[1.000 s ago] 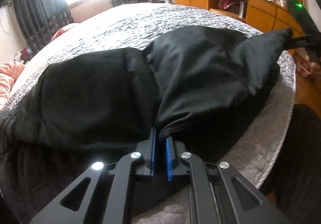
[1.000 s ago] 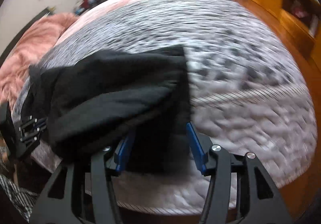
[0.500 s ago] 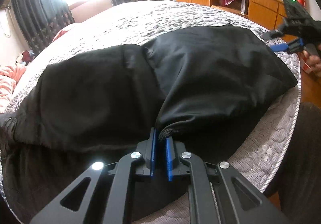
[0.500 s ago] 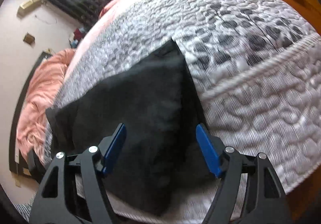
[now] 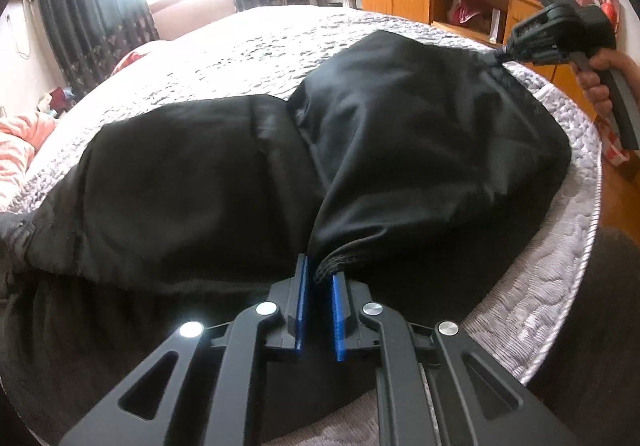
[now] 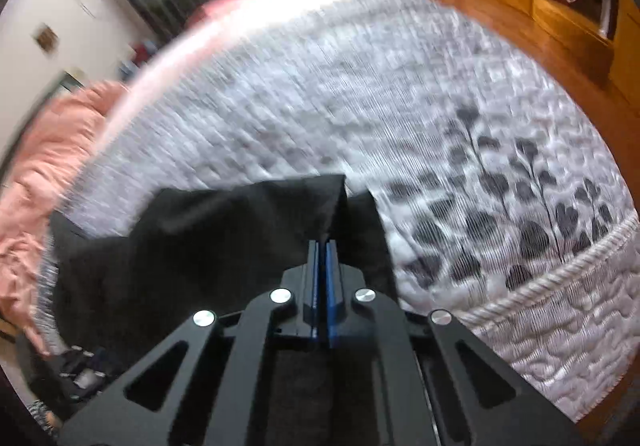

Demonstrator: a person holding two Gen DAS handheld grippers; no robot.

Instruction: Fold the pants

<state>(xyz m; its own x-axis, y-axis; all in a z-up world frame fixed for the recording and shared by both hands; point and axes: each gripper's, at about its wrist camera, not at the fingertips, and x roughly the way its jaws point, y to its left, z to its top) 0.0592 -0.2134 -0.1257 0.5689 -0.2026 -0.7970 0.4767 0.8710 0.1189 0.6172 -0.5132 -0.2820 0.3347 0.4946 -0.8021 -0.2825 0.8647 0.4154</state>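
Black pants [image 5: 248, 174] lie across the grey quilted bed [image 5: 256, 46], partly folded over themselves. My left gripper [image 5: 320, 278] is shut on a bunched hem of the pants at the near edge. In the left wrist view my right gripper [image 5: 502, 54], held by a hand, pinches the far right corner of the cloth and pulls it taut. The right wrist view shows that gripper [image 6: 322, 246] shut on a corner of the black pants [image 6: 224, 222], which drape to the left over the bed [image 6: 360, 94].
The bed's corded edge [image 6: 560, 274] runs close on the right, with wooden floor [image 6: 520, 30] beyond. An orange wooden dresser [image 5: 436, 2] with clothes on top stands at the far wall. Dark curtains [image 5: 92, 10] frame a bright window. A pink blanket [image 6: 44, 150] lies at left.
My right gripper went from open over the pants' far corner to shut on it, and has drawn that corner out to the right. My left gripper stayed still, holding the hem.
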